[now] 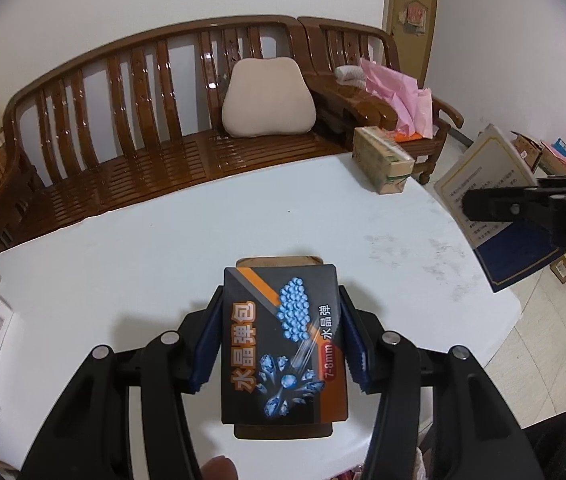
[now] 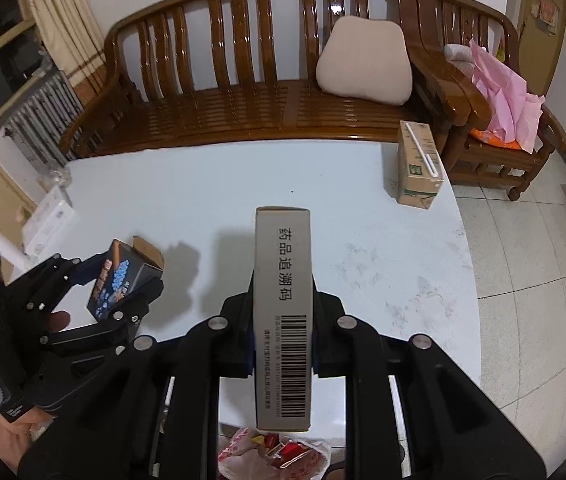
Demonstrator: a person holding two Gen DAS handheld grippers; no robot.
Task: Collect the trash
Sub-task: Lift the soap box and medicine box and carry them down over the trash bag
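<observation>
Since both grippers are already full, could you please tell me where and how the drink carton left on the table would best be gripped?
Grip the drink carton across its two long flat side faces, about midway along, coming down from above. It lies on its side near the far right edge of the table, its straw on the upturned face, so jaws closing on the sides would avoid the straw.

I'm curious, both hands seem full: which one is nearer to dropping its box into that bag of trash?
Probably the right gripper: its grey box hangs just above the trash bag at the table's near edge. The left gripper holds its black box farther off.
</observation>
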